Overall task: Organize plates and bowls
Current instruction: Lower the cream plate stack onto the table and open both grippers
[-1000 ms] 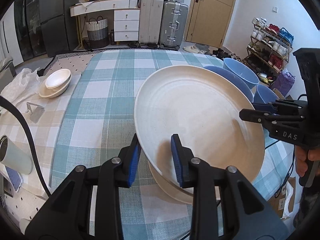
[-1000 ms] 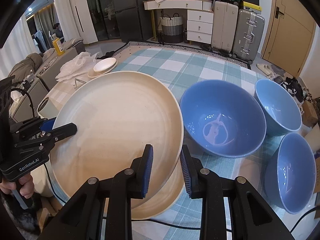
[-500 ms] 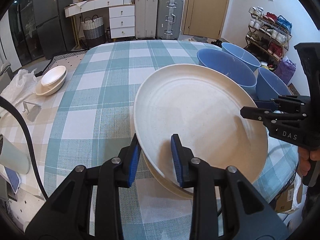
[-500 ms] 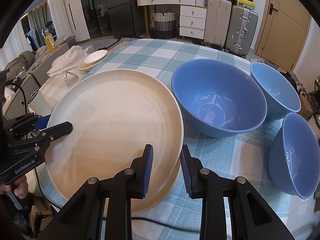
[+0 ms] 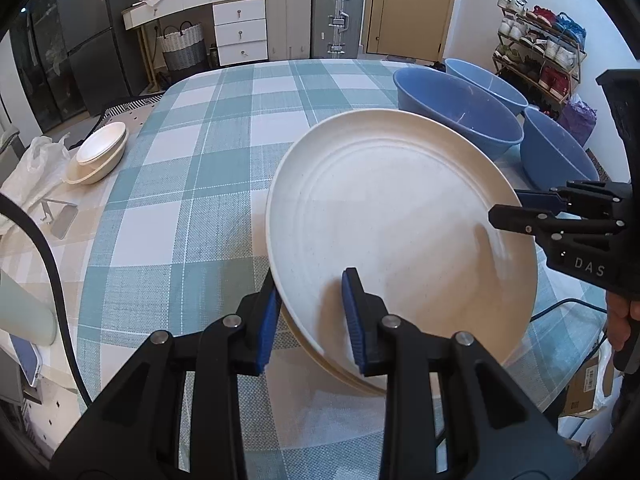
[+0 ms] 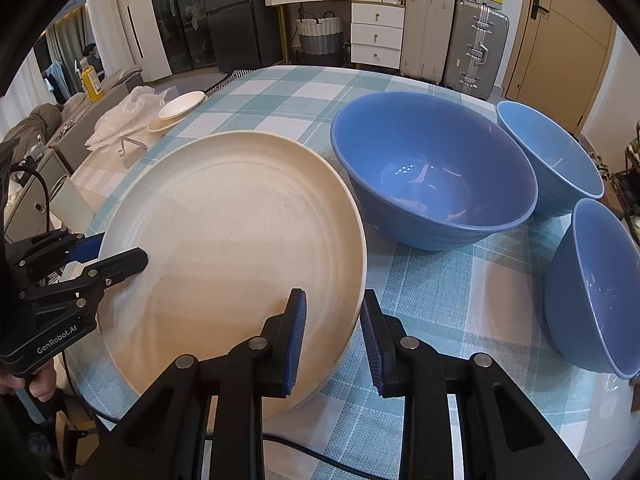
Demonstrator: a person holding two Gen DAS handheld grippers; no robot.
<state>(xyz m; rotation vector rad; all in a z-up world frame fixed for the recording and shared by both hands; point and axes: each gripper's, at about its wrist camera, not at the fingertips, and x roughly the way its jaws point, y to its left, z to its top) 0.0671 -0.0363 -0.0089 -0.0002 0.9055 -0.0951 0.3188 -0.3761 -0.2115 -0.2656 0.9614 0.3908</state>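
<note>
— Checked tablecloth point(image 5: 192, 184), suitcases along the far wall, shoes racked by the door. What's in hand?

— Both tools grip one cream plate point(image 5: 400, 232). The left gripper point(image 5: 311, 316) is pinched narrow on the near rim, one blue pad above, one below. The right gripper point(image 6: 333, 338) does the same on the opposite edge, jaws nearly together with the rim between them.

— Where's the plate, exactly?

— Just above a second plate point(image 5: 340, 372) of the same kind, whose edge peeks out beneath. I can't tell whether they touch. It sits slightly tilted, near the table's front edge.

— Around it?

— A big blue bowl point(image 6: 432, 176) just beside the plate's far rim, two smaller blue bowls point(image 6: 548, 156) further right. Well apart, two small white dishes point(image 5: 100, 152) nested together.

— What could go wrong?

— I'd say an uneven release: if one side lets go first, the plate drops crooked and chips or slides off the lower one. Drifting sideways could knock it against the big bowl.
</note>
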